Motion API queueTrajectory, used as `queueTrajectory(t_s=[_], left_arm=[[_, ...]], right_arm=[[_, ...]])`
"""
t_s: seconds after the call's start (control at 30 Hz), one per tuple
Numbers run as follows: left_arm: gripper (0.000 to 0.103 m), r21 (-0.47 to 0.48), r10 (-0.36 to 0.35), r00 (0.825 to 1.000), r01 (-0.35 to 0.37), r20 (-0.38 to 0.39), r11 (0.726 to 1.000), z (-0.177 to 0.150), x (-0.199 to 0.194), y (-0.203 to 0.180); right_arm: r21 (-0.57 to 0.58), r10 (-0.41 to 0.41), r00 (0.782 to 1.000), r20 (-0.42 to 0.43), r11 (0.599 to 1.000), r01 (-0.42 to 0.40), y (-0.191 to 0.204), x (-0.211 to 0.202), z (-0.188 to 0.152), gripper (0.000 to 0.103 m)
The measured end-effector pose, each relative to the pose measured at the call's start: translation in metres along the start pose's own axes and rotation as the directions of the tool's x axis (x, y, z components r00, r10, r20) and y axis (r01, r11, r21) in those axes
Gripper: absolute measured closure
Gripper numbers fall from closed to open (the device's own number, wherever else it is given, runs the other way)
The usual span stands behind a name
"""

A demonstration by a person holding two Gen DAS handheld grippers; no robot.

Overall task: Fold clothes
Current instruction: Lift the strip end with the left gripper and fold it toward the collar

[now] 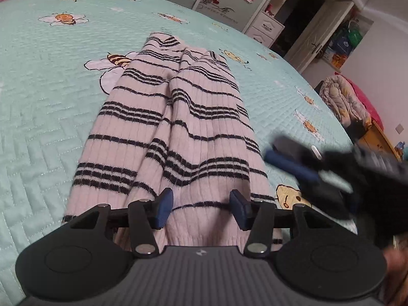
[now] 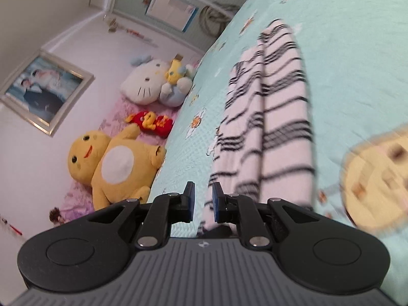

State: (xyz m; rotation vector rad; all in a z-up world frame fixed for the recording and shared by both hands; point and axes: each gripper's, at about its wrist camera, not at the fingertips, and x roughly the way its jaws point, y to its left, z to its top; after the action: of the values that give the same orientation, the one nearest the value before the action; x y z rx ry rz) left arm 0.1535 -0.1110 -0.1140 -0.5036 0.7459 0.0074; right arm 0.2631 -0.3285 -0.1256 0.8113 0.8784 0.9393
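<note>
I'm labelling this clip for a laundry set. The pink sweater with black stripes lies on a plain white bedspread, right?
Not quite. The pink sweater with black stripes lies on a mint-green quilted bedspread printed with bees and flowers, not a plain white one. The left wrist view shows it clearly.

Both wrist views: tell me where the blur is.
Left wrist view: the striped sweater is fairly sharp; the right gripper is smeared by motion. Right wrist view: sweater stripes and the bedspread's yellow cartoon print streak.
</note>
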Motion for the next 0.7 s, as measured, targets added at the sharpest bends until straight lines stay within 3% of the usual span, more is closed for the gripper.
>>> queueTrajectory(t_s=[0.1,0.17,0.23,0.33,0.53,0.6,0.7], left_arm=[[0.050,-0.017,-0.014,1.000,0.014,-0.009,1.000,0.002,0.001,0.004],[0.050,-0.036,-0.026,1.000,0.025,-0.010,0.999,0.002,0.002,0.007],[0.051,-0.028,-0.027,0.999,0.026,-0.019,0.999,0.002,0.002,0.008],[0.052,-0.009,-0.025,0.999,0.024,-0.030,1.000,0.002,0.003,0.007],[0.054,0.021,-0.027,0.997,0.029,-0.075,0.999,0.010,0.001,0.004],[0.057,0.000,-0.062,0.994,0.062,-0.086,0.998,0.020,-0.007,0.006],[0.057,-0.018,-0.120,0.992,0.119,-0.028,0.993,0.044,-0.020,0.008]], right_arm=[[0.017,0.025,0.999,-0.045,1.000,-0.024,-0.012,0.026,0.021,0.084],[0.024,-0.006,0.997,-0.079,1.000,0.008,-0.030,0.045,0.031,0.080],[0.077,0.025,0.995,-0.092,0.997,-0.018,-0.055,0.057,0.039,0.087],[0.142,0.116,0.991,-0.059,0.984,-0.107,-0.079,0.067,0.056,0.091],[0.208,0.147,0.988,0.048,0.966,-0.153,-0.106,0.087,0.099,0.090],[0.215,0.163,0.984,0.078,0.961,-0.176,-0.108,0.087,0.109,0.082],[0.111,0.133,0.980,0.146,0.982,-0.150,-0.096,0.076,0.125,0.063]])
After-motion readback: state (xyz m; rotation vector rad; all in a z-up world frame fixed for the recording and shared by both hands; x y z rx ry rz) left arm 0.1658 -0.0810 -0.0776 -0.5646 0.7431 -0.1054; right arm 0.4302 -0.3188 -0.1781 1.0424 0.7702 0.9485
